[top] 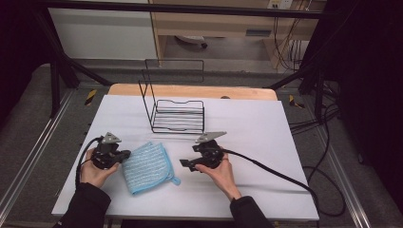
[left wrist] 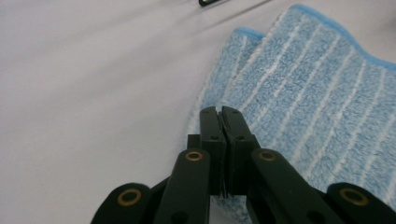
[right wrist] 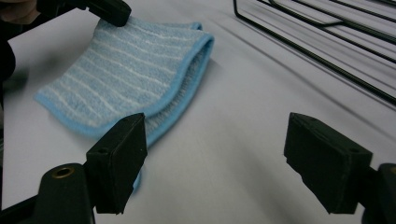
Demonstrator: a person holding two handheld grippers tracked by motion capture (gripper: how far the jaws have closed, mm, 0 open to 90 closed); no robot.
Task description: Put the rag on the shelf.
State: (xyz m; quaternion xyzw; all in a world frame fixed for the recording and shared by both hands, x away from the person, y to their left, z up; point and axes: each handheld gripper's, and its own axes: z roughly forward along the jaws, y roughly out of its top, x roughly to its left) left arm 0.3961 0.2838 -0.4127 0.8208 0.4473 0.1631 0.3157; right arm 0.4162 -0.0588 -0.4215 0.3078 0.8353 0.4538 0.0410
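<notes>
A folded blue cloth (top: 147, 166) with white stripes lies on the white table (top: 256, 133) between my two grippers. My left gripper (top: 124, 155) sits at the cloth's left edge. In the left gripper view its jaws are pressed together (left wrist: 223, 122) at the rim of the cloth (left wrist: 317, 93), seemingly pinching it. My right gripper (top: 186, 164) is to the right of the cloth, a short gap away, pointing toward it. Its jaws stand wide apart (right wrist: 224, 154) over bare table, and the cloth (right wrist: 126, 65) lies just beyond the left jaw.
A black wire rack (top: 178, 116) with a tall back frame stands behind the cloth at the middle of the table; its bars (right wrist: 327, 42) cross the upper right of the right gripper view. Cables trail from both grippers toward the table's edges.
</notes>
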